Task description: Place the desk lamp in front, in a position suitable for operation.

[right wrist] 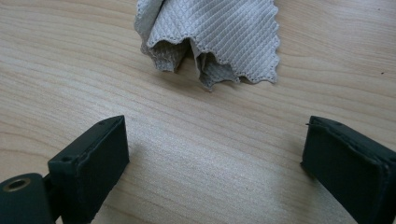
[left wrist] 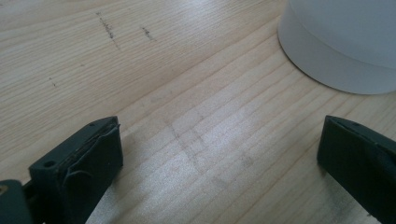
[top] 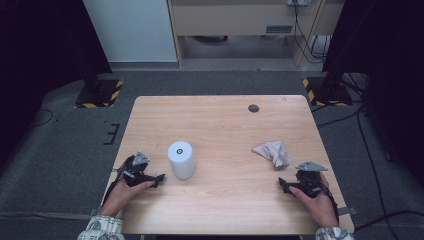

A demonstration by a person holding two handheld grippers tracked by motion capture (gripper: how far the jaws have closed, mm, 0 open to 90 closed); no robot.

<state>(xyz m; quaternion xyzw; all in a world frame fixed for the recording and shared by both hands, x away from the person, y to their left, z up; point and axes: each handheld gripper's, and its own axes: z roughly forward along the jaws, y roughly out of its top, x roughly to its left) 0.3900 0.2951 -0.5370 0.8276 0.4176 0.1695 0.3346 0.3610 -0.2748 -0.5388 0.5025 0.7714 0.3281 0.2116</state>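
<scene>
A white cylinder (top: 181, 159) stands upright on the wooden table (top: 220, 125), left of centre; its base (left wrist: 343, 51) fills the top right of the left gripper view. My left gripper (top: 159, 179) rests on the table just left of the cylinder, open, with bare wood between its jaws (left wrist: 219, 158). A crumpled grey cloth (top: 273, 152) lies to the right; in the right gripper view the cloth (right wrist: 215, 37) sits just ahead of the jaws. My right gripper (top: 283, 184) stands open below the cloth, nothing between its fingers (right wrist: 215, 158).
A small dark round cap (top: 253, 108) is set into the table near its far edge. Faint pen marks (left wrist: 109, 30) show on the wood. Beyond the table are stand bases with yellow-black tape (top: 100, 92) and cables (top: 350, 115) on the grey floor.
</scene>
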